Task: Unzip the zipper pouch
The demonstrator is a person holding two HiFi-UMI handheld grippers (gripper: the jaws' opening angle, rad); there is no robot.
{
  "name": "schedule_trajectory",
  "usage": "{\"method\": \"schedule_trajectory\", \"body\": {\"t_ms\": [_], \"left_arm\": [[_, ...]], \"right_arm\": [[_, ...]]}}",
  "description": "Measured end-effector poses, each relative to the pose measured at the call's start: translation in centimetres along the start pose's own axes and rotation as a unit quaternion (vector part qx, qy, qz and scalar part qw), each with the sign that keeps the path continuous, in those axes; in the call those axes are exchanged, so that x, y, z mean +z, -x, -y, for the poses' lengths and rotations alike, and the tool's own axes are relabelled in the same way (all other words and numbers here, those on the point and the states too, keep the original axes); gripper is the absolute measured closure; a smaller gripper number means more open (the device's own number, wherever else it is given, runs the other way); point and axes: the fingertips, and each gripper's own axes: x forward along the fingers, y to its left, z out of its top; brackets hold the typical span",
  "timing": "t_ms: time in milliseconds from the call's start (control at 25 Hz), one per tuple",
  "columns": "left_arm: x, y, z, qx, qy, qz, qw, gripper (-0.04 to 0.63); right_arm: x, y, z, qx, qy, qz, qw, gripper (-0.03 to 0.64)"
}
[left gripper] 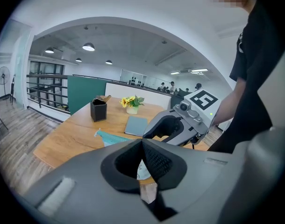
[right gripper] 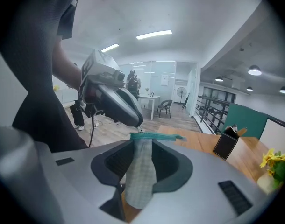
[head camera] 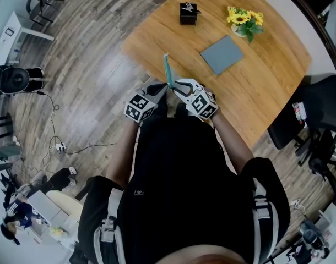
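Zipper pouch [head camera: 167,70]: teal mesh fabric pouch with a teal zipper strip along its top edge. It is held clear of the counter between the two grippers. In the head view it stands edge-on over the counter's near edge.
Left gripper [left gripper: 142,144]: jaws closed together, pinching one end of the pouch. A pale scrap of the pouch shows just behind the closed tips, and the teal mesh runs off to their left.
Right gripper [right gripper: 141,147]: jaws standing apart. The mesh hangs down between them with a gap on either side, so the pads do not press on it. The zipper strip lies across just above the tips.
Gripper relation: tips near each other and pointing inward. In the right gripper view the left tip sits at the end of the zipper strip.
Counter [head camera: 267,81]: light wooden top with rounded corners.
Grey flat rectangular pad [head camera: 222,54]: lies mid-counter, well apart from the pouch.
Black square holder [head camera: 188,14]: stands upright near the far edge.
Yellow flowers in a small pot [head camera: 245,20]: just beyond the pad.
Floor [head camera: 85,54]: grey-brown wooden planks.
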Motion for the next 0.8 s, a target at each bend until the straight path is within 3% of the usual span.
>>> {"method": "schedule_trajectory", "body": {"t_ms": [200,400,560,800], "left_arm": [[0.4,0.1,-0.4,0.006,0.014,0.008,0.9999,0.597],[0.9,-0.4,-0.2,-0.004,0.013,0.012,0.9998,0.596],[1.1,-0.4,0.2,-0.01,0.009,0.015,0.9998,0.595],[0.9,-0.8,-0.5,0.014,0.008,0.012,0.9998,0.595]], "right_arm": [[0.7,0.2,-0.7,0.01,0.003,0.005,1.0,0.42],[0.5,-0.3,-1.1,-0.016,0.028,-0.013,0.999,0.42],[0.4,0.0,0.3,-0.058,0.014,-0.013,0.998,0.546],[0.3,0.0,0.5,-0.05,0.028,-0.024,0.998,0.576]]}}
